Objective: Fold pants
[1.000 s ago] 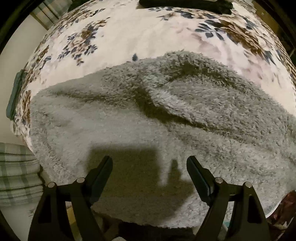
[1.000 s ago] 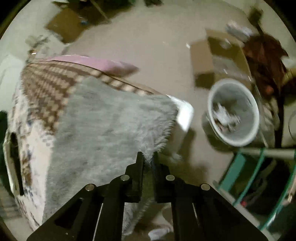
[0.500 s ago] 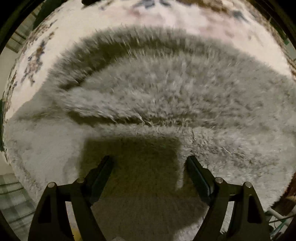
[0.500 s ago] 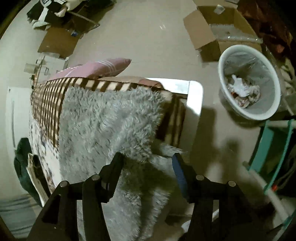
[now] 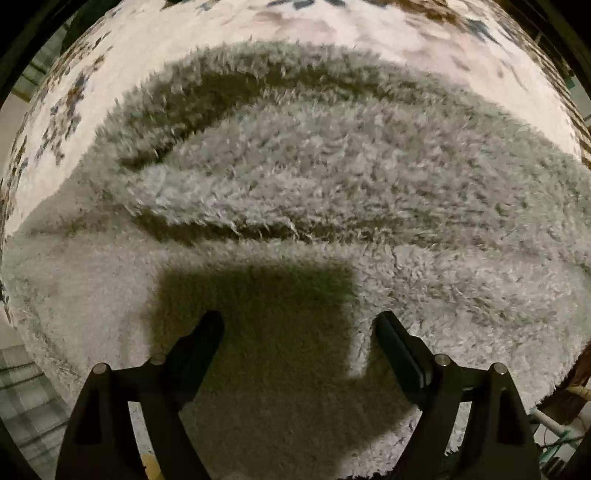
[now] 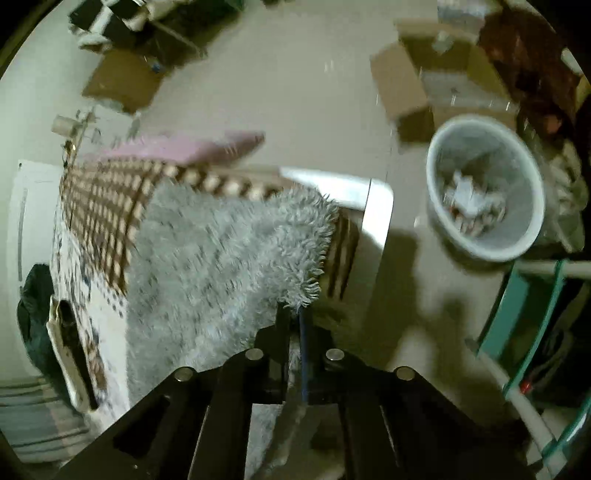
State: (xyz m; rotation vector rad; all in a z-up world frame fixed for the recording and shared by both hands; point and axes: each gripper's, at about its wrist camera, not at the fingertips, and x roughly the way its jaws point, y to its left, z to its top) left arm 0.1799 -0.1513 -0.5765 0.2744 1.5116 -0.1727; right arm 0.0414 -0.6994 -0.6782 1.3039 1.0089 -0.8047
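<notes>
Fluffy grey pants [image 5: 332, 166] fill the left wrist view, spread on a floral bed sheet [image 5: 332, 33] with one layer folded over another. My left gripper [image 5: 299, 321] points straight down just above the fabric, its jaws wide and still opening, pressing on nothing. In the right wrist view the pants [image 6: 221, 258] lie over the bed's corner. My right gripper [image 6: 293, 310] is shut on their fuzzy corner edge, and grey pile shows between the fingers.
A brown checked blanket [image 6: 103, 206] and a pink pillow [image 6: 177, 147] lie at the bed's end. On the floor beyond stand a white bin [image 6: 484, 184] with paper, cardboard boxes [image 6: 406, 88] and a teal frame [image 6: 517, 306]. A dark garment [image 6: 33, 295] lies at the left.
The left gripper dropped closer to the pants and shifted over the folded layer. The right gripper opened, then shut again on the pants' corner at the bed's edge.
</notes>
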